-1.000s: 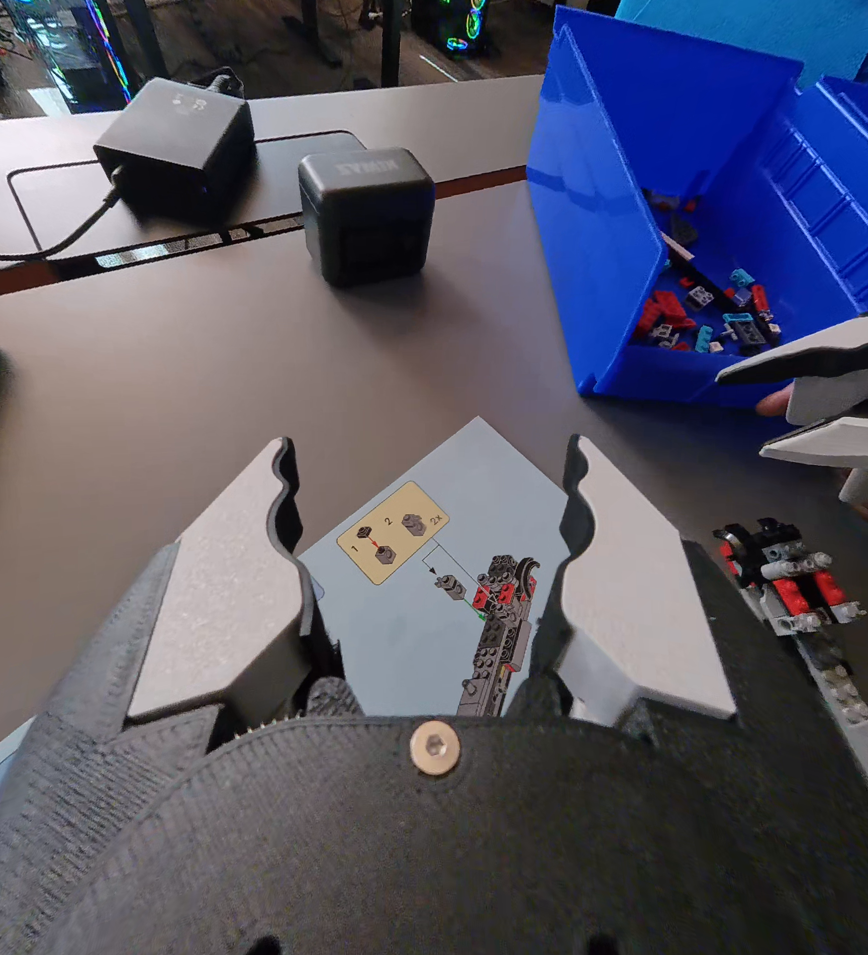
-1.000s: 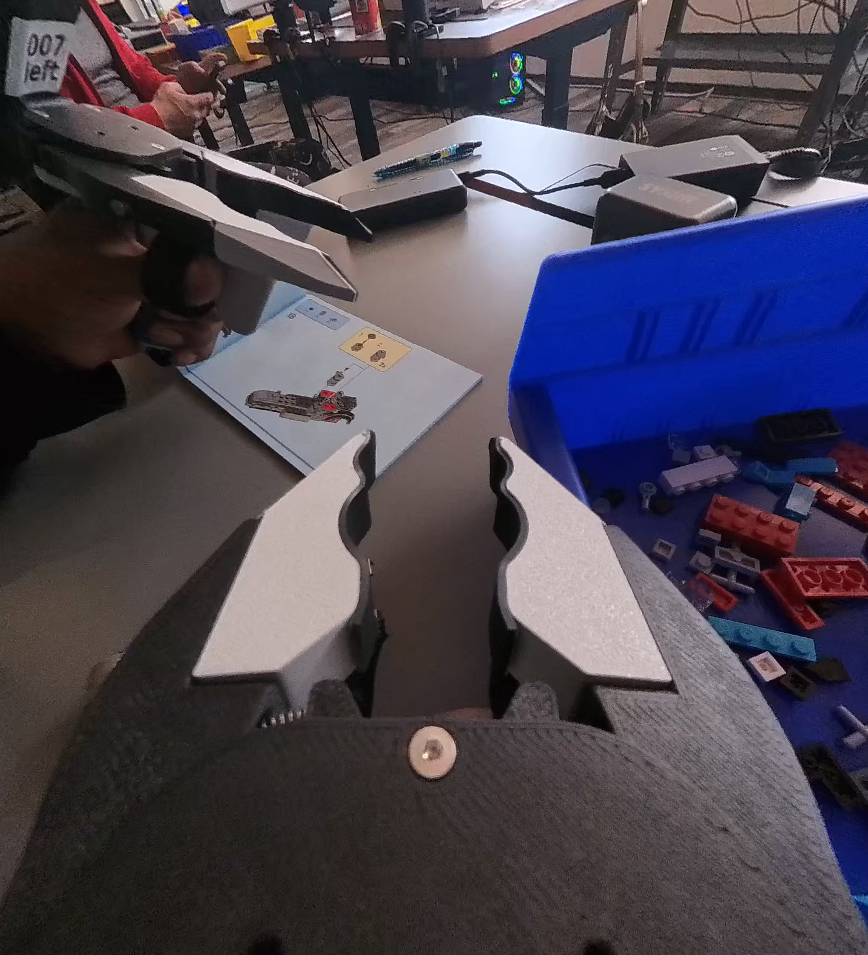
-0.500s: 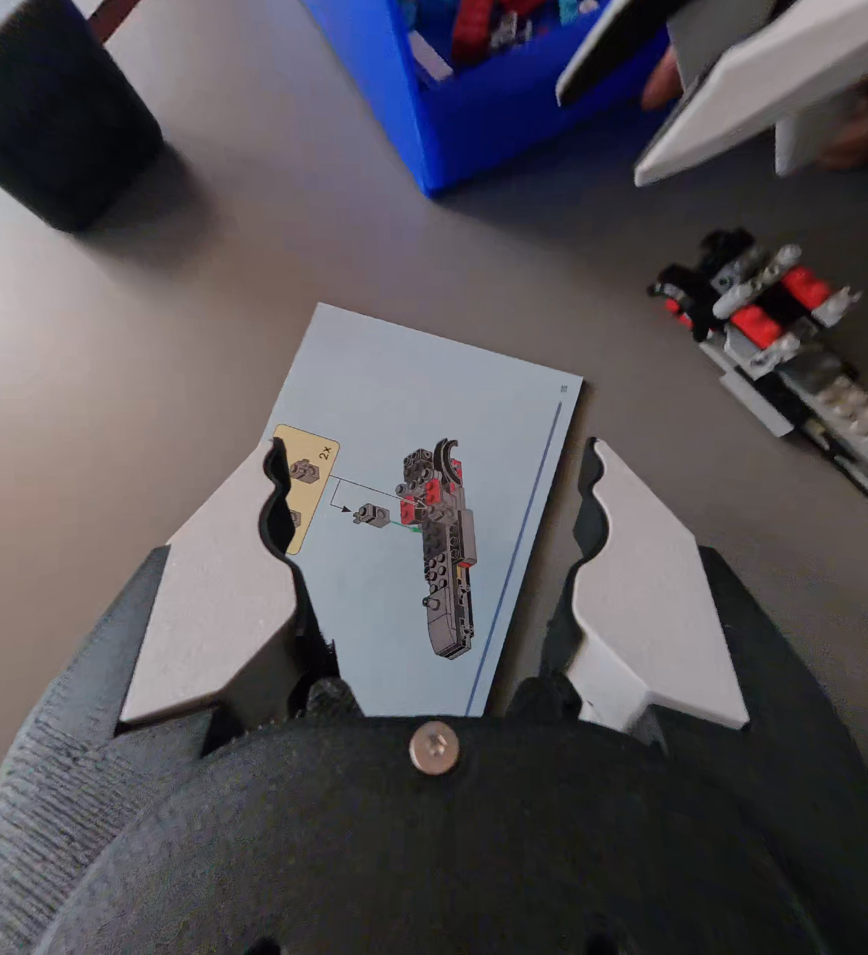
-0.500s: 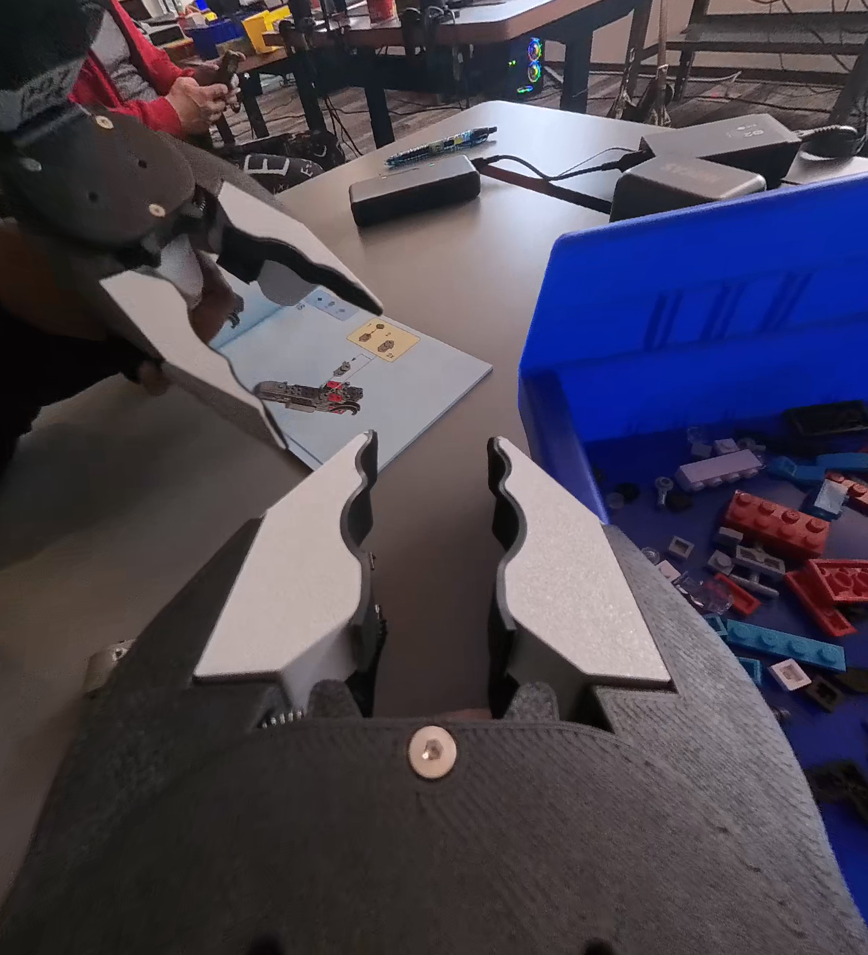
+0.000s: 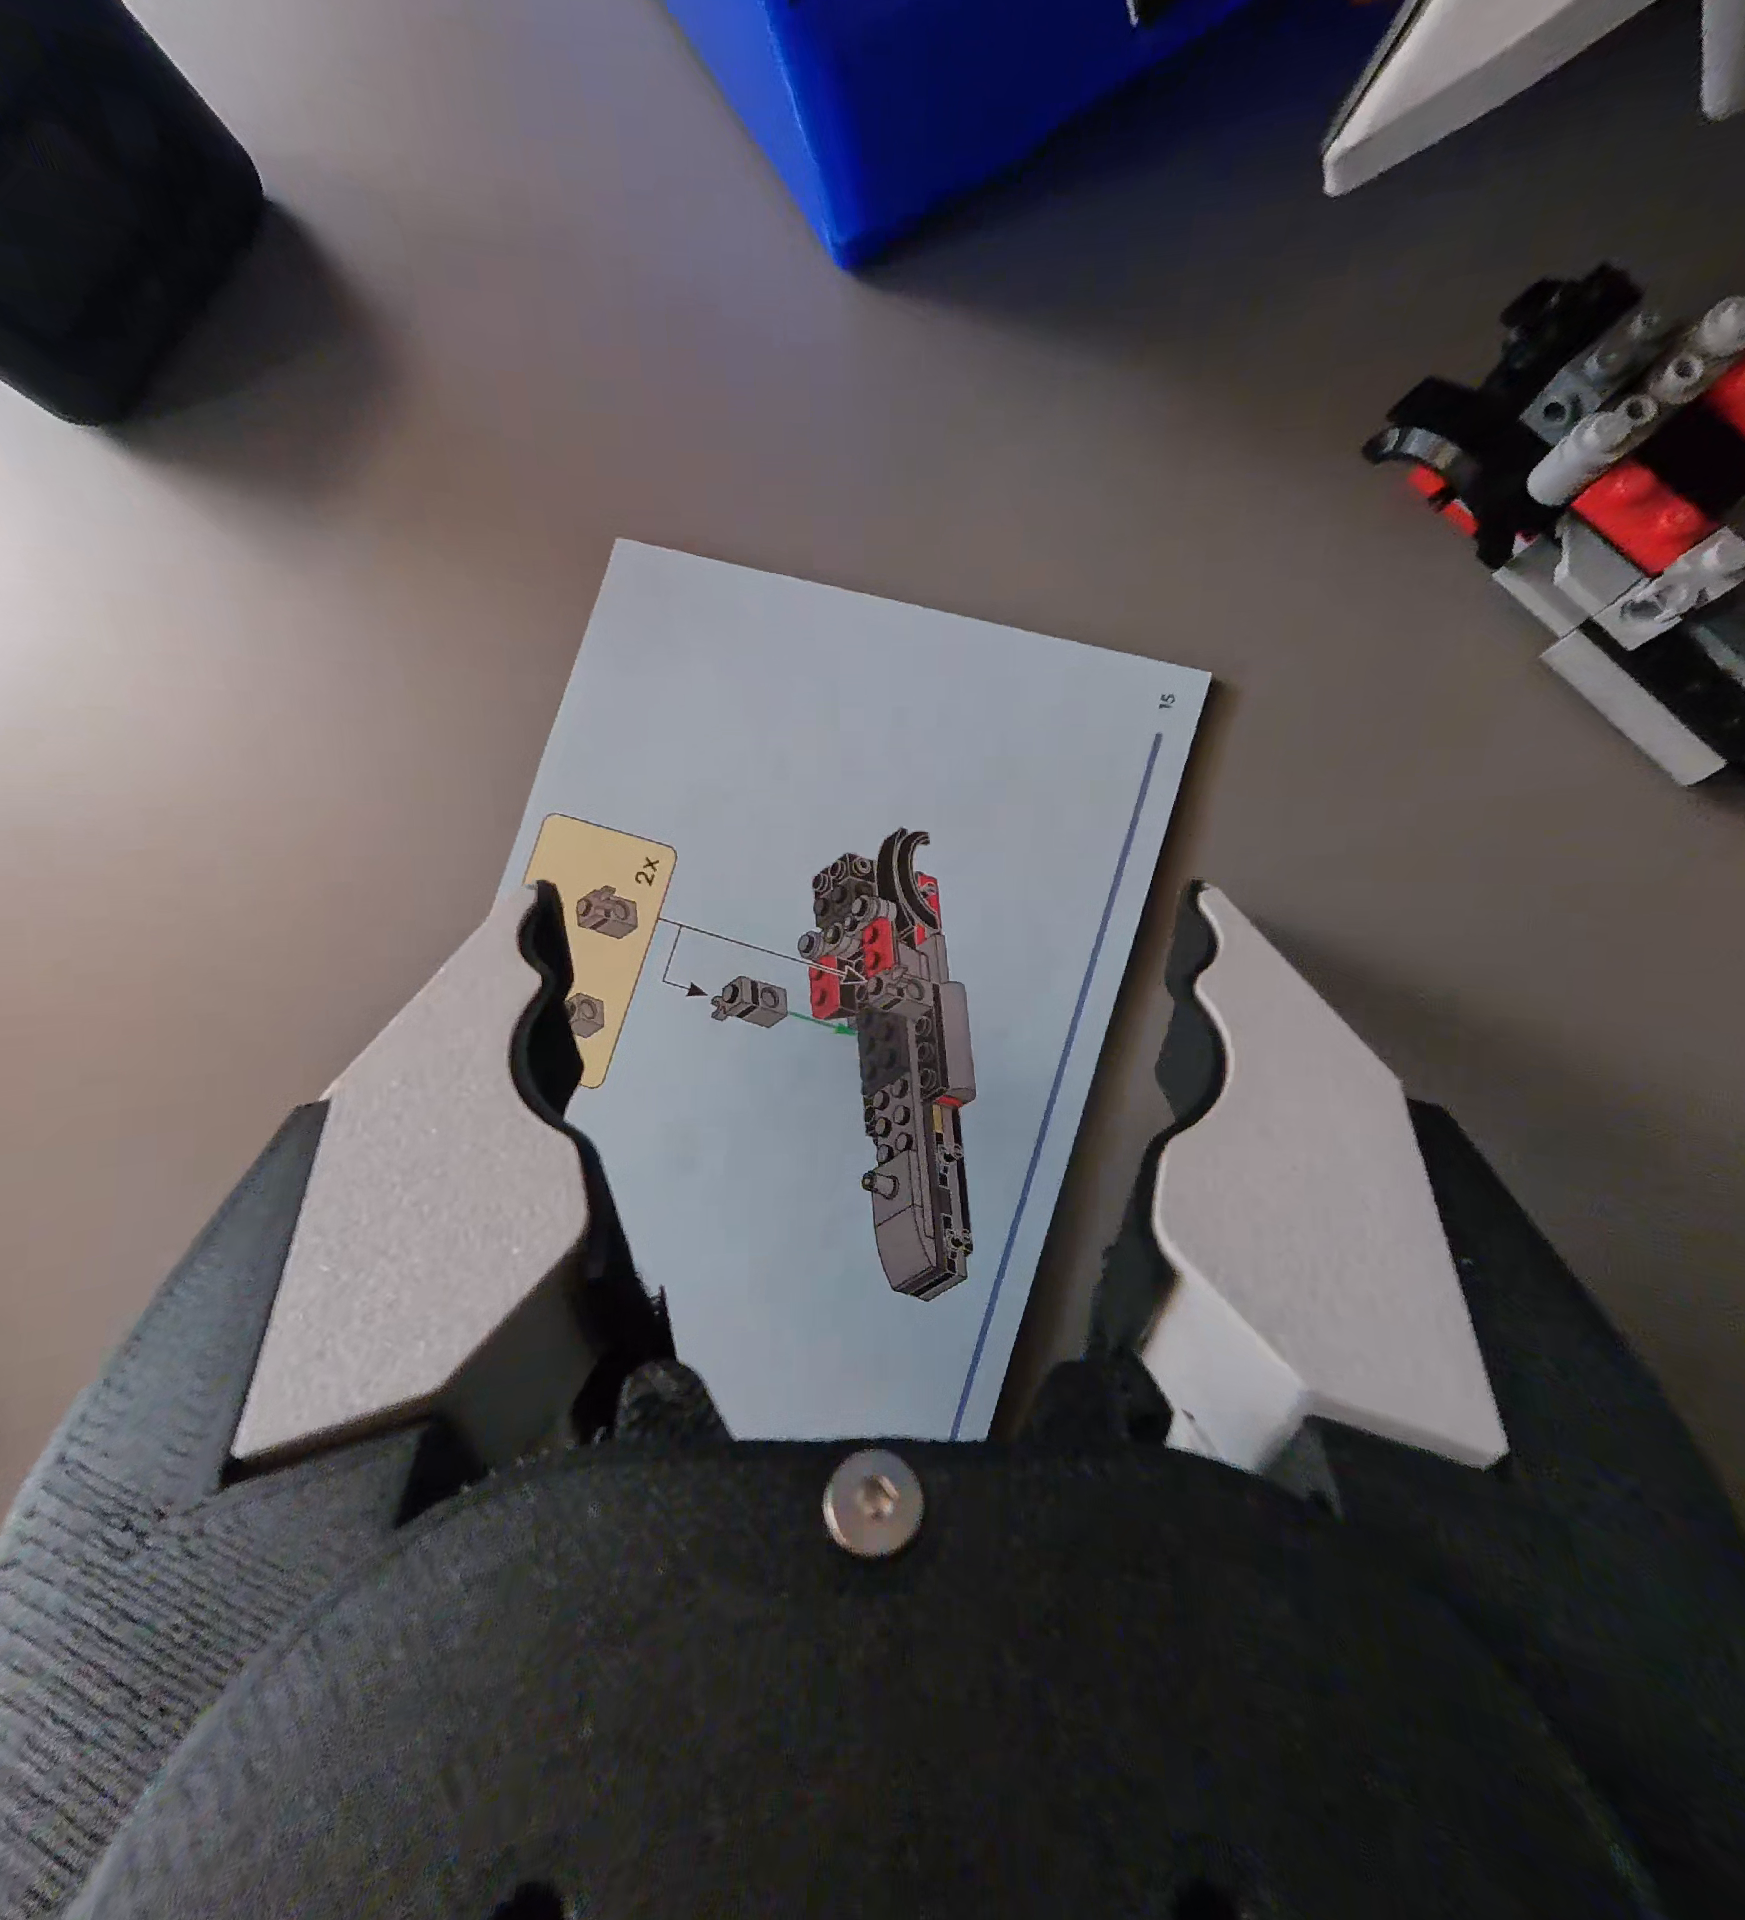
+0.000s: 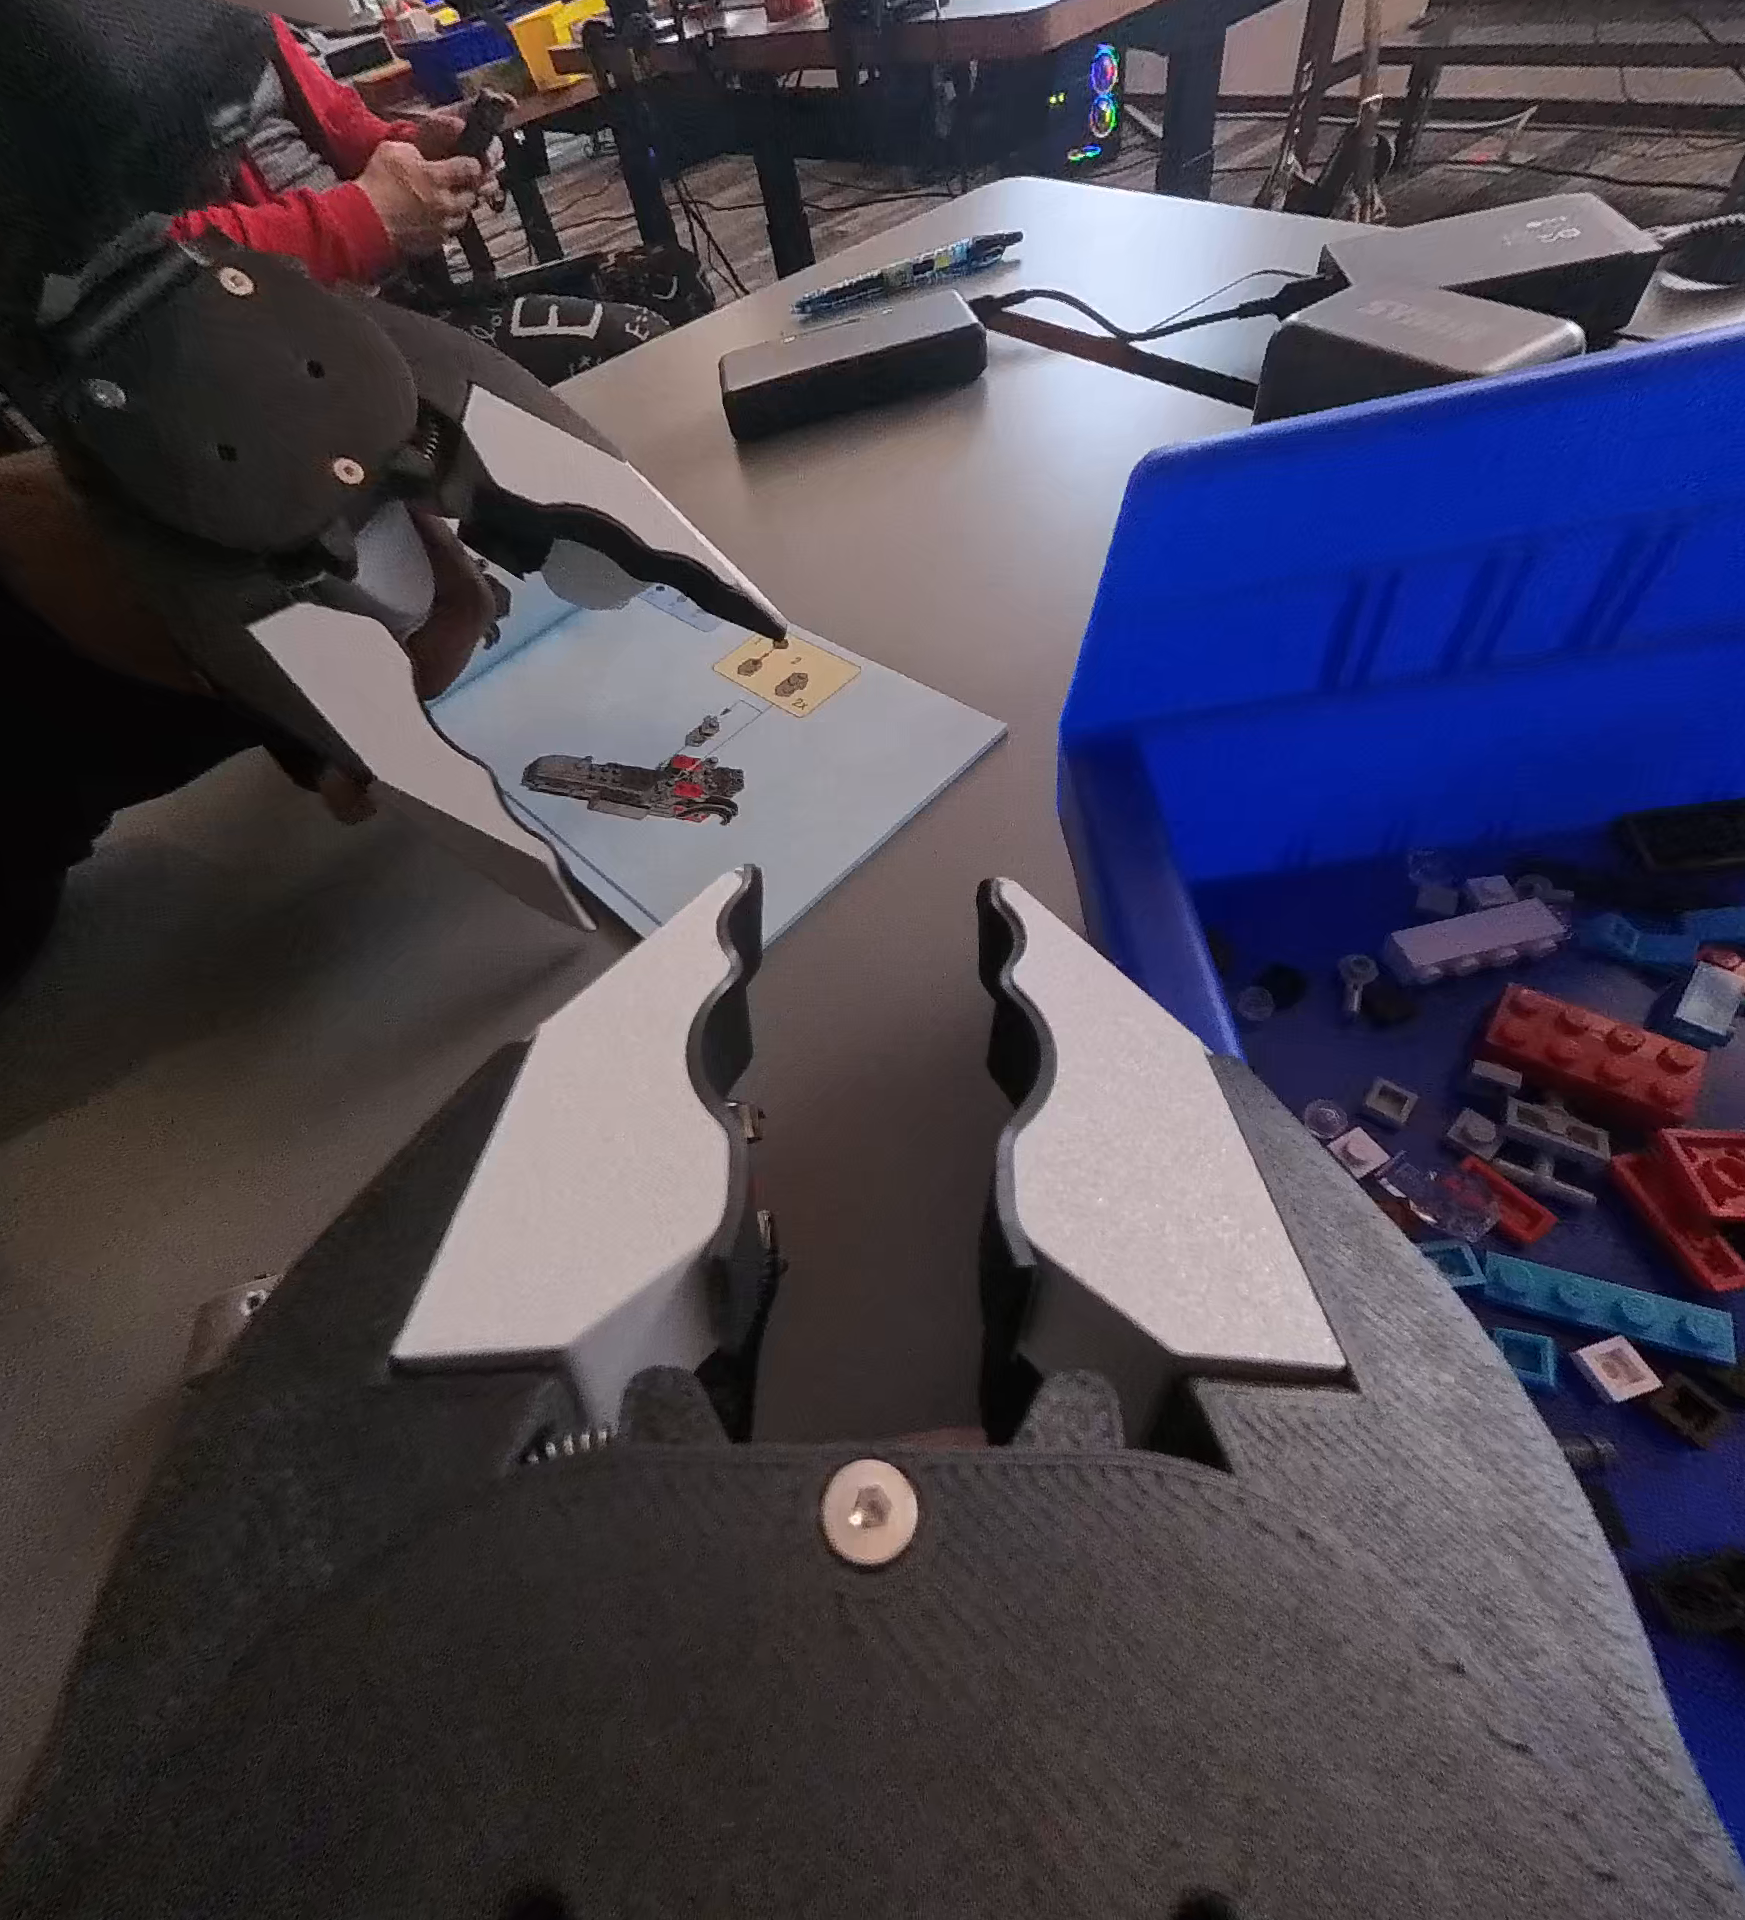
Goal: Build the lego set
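Note:
My left gripper [image 5: 863, 904] is open and empty, pointing down over the light blue instruction booklet [image 5: 826, 748], which lies flat on the grey table. The booklet [image 6: 847, 758] and the left gripper [image 6: 676, 748] also show in the right wrist view. A partly built black, grey and red lego model [image 5: 1668, 520] lies on the table to the right of the booklet. My right gripper [image 6: 868, 888] is open and empty above the table, just left of the blue bin [image 6: 1367, 623], which holds several loose red, blue, grey and black bricks [image 6: 1595, 1060].
The blue bin's corner [image 5: 878, 125] is beyond the booklet. A black cube-shaped box [image 5: 47, 208] stands at far left. Black power adapters [image 6: 852, 358] and a pen [image 6: 909, 270] lie at the table's far side. A person in red sleeves [image 6: 328, 218] sits at another table behind.
My left gripper has tilted down and moved in over the booklet, so the page now fills its view. My right gripper has stayed near the bin, shifting slightly.

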Tool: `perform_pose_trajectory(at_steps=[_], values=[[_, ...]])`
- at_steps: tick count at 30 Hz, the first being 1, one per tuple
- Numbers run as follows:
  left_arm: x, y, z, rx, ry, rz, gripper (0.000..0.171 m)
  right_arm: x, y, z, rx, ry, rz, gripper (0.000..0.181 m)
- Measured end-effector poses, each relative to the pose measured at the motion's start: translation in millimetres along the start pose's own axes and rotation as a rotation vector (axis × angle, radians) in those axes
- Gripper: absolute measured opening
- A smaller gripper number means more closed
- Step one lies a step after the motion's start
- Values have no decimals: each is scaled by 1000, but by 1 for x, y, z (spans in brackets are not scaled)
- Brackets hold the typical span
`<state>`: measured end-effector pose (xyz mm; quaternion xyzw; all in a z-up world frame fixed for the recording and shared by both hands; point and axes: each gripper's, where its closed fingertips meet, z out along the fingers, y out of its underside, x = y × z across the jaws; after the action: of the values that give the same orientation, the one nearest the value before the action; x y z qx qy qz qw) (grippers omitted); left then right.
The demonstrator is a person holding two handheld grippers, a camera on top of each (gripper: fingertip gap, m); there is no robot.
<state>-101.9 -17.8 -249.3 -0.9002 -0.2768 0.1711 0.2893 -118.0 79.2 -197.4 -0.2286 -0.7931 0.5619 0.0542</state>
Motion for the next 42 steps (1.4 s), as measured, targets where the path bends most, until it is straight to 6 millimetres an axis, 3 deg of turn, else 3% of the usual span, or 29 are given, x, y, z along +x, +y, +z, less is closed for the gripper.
perform_pose_trajectory(at_steps=[25, 34, 42], values=[[-4, -4, -6, 43, 36, -124, 97, -4, 3, 3, -32, -18, -28, 42], [-8, -6, -8, 71, 47, -173, 94, -7, 26, 32, -255, 10, -208, 44], [-9, -8, -11, 84, 48, -192, 92, -8, 24, 45, -291, 30, -250, 45]])
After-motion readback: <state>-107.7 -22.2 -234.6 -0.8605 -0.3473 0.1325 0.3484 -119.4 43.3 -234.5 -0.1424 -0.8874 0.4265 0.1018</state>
